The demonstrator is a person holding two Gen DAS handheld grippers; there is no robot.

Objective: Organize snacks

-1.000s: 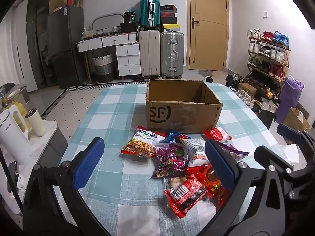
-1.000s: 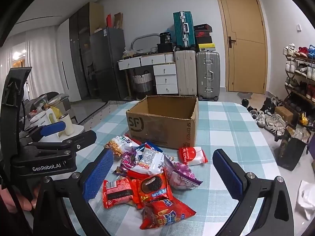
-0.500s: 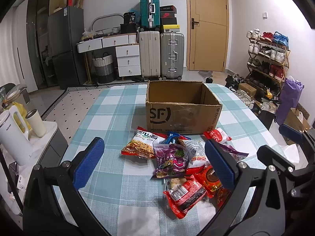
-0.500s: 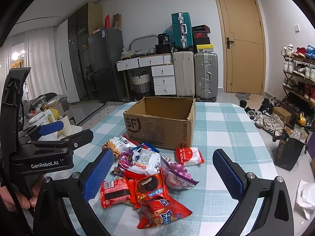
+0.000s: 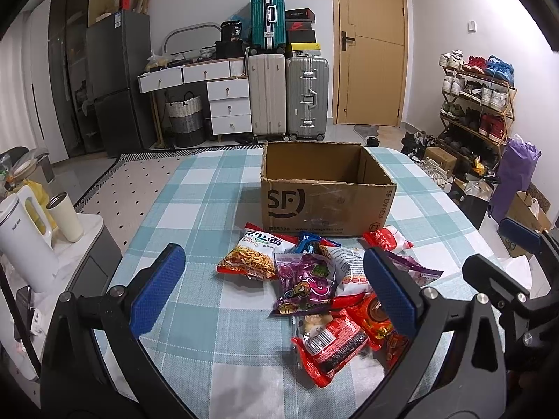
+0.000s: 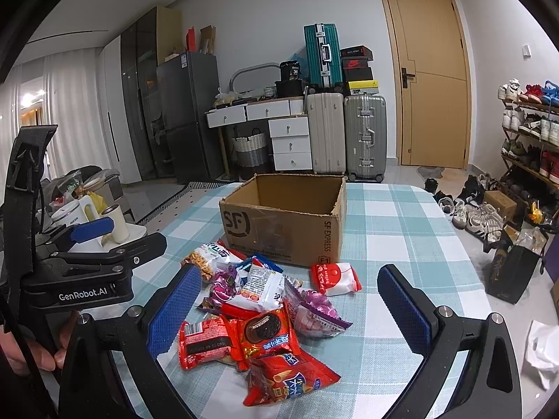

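Your left gripper (image 5: 276, 286) and right gripper (image 6: 290, 305), fingers spread and empty, hover over the snack packets (image 6: 265, 307), a glossy red, purple and white heap on the checked worktop (image 6: 391, 230) before the open cardboard box (image 6: 284, 221).

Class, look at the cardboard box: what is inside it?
The cardboard box shows only bare inner walls; its floor is hidden behind the front wall. The snack packets lie outside, in front.
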